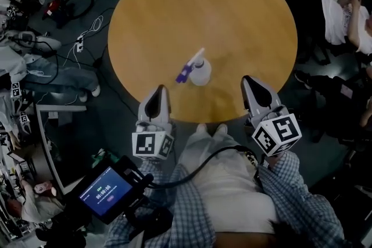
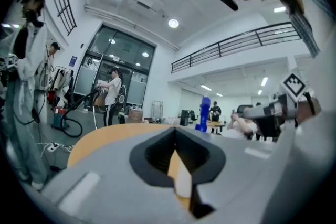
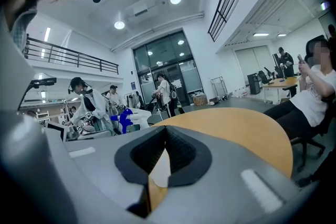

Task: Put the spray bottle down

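Observation:
The spray bottle (image 1: 197, 68), white with a blue trigger head, stands upright on the round wooden table (image 1: 232, 14), a little in from its near edge. My left gripper (image 1: 158, 91) sits at the table's near edge, left of the bottle and apart from it, shut with nothing between its jaws. My right gripper (image 1: 251, 83) is at the near edge to the bottle's right, also shut and empty. The left gripper view has the bottle (image 2: 203, 113) beyond the closed left gripper (image 2: 176, 134). In the right gripper view the bottle (image 3: 124, 119) stands left of the closed right gripper (image 3: 165, 131).
Cables, a power strip (image 1: 80, 42) and clutter cover the floor left of the table. A seated person (image 1: 340, 20) is at the right. A device with a lit screen (image 1: 106, 193) hangs at my lower left. People stand in the hall behind (image 2: 111, 94).

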The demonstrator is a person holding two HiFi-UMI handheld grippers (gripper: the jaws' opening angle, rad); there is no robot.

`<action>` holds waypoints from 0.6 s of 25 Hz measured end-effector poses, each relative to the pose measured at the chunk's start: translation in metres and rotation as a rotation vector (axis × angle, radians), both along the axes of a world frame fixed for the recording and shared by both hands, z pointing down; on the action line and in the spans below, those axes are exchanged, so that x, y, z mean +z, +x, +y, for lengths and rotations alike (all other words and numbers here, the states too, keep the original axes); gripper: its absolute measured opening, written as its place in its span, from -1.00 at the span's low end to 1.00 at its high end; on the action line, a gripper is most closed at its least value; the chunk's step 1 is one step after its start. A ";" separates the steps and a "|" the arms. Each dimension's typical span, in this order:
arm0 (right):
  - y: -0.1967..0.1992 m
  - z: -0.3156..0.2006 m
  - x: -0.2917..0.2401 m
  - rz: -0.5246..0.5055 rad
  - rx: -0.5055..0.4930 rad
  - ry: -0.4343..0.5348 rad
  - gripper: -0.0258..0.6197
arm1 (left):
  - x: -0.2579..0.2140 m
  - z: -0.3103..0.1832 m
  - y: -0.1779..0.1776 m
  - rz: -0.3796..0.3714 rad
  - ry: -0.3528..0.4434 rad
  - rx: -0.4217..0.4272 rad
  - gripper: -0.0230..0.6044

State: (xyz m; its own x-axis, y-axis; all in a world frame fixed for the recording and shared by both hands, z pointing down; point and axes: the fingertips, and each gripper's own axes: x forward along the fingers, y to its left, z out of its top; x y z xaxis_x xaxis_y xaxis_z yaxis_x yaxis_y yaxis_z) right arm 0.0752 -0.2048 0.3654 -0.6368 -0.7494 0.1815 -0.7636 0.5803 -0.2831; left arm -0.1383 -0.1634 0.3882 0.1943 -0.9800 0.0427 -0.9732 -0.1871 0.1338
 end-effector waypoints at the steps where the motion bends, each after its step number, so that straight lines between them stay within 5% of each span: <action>1: -0.004 -0.001 0.002 -0.003 -0.004 0.004 -0.90 | -0.007 -0.001 -0.005 0.009 0.008 -0.014 -0.92; 15: -0.037 -0.020 0.014 -0.027 -0.065 0.039 -0.91 | -0.026 -0.017 -0.015 0.013 0.033 -0.023 -0.92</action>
State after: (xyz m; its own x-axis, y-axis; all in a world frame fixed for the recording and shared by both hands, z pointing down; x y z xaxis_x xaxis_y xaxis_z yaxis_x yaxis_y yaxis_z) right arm 0.0385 -0.2248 0.3797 -0.6887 -0.7124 0.1350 -0.7162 0.6395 -0.2795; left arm -0.1537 -0.1801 0.3623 0.1716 -0.9851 0.0079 -0.9756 -0.1688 0.1404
